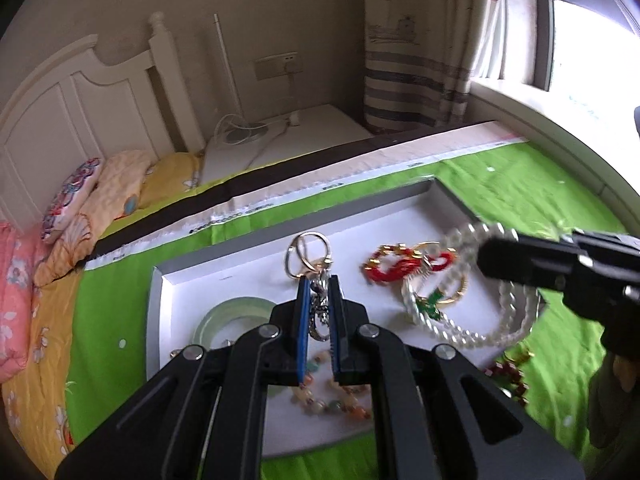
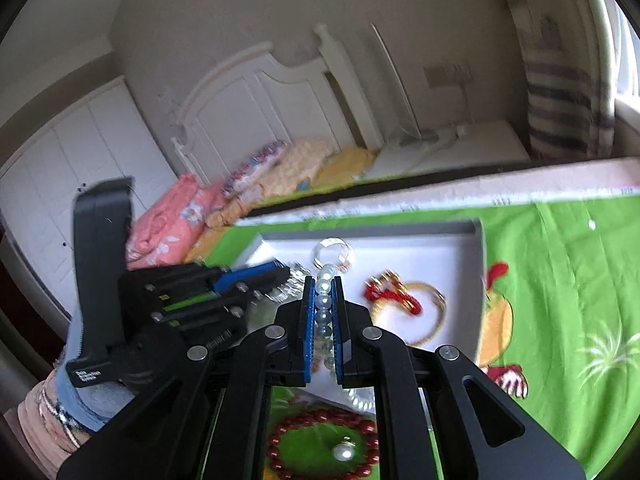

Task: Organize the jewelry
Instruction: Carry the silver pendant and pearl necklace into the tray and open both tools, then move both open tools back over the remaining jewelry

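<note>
Left tongs [image 1: 320, 308] are clamped on a silver keychain [image 1: 308, 256], right tongs [image 2: 323, 308] on a pearl strand [image 2: 324, 300], both over the tray [image 1: 160, 280]. Strand: light, limp, slippery, swings freely; best pinched across beads. Keychain: stiffer, grip its charm.

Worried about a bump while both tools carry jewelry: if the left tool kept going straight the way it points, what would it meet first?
Probably the white tray floor. The left tool, shut on a silver keychain, aims down at bare tray beyond the ring; depth is unclear.
</note>
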The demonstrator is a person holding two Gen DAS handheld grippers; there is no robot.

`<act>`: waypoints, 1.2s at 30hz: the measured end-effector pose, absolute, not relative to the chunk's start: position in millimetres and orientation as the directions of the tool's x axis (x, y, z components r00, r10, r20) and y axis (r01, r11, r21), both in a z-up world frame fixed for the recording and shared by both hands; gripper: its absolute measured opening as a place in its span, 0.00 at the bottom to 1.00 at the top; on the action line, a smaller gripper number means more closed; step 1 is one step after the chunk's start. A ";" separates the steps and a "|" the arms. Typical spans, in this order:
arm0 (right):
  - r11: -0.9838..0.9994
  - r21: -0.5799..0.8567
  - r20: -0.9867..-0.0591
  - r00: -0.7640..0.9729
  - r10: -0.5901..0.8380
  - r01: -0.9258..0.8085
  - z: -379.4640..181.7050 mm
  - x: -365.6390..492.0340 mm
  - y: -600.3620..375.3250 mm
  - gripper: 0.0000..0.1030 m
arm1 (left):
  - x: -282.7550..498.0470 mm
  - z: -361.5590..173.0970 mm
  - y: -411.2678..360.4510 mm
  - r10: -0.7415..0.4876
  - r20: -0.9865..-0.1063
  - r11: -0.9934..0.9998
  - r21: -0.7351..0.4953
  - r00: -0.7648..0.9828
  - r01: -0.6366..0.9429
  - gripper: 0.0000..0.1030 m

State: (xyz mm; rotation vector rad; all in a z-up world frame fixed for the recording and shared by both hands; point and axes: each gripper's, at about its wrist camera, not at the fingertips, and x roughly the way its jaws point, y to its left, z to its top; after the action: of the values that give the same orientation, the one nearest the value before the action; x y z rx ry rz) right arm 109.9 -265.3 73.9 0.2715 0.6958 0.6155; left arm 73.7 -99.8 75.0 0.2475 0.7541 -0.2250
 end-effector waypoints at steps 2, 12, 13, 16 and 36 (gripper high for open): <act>0.825 0.406 -0.559 0.608 0.564 -0.393 67.8 113.3 -266.9 0.16 | 78.4 69.9 -100.4 -0.076 -0.701 0.952 0.160 0.709 0.261 0.19; 0.857 0.392 -0.498 0.706 0.503 -0.334 87.0 79.8 -310.2 0.56 | 50.9 81.3 -74.1 0.041 -0.625 0.972 0.206 0.780 0.115 0.89; 0.856 0.398 -0.490 0.712 0.503 -0.330 88.8 75.6 -314.9 0.56 | 43.2 83.4 -69.4 0.055 -0.612 0.973 0.212 0.789 0.096 0.91; 0.861 0.405 -0.475 0.734 0.486 -0.308 89.9 58.3 -333.3 0.56 | 17.8 85.1 -53.8 0.110 -0.592 0.974 0.224 0.798 0.032 0.96; 0.948 0.018 -0.761 0.611 0.219 -0.317 29.9 28.5 -282.9 0.52 | -62.2 34.0 -29.7 -0.012 -0.723 0.995 0.062 0.691 0.082 0.97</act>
State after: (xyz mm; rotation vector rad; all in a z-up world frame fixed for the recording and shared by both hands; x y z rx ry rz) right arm 28.5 -282.9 29.9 -0.1232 0.8605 0.3101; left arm -62.1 -29.7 34.0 0.0915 0.8072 -0.0524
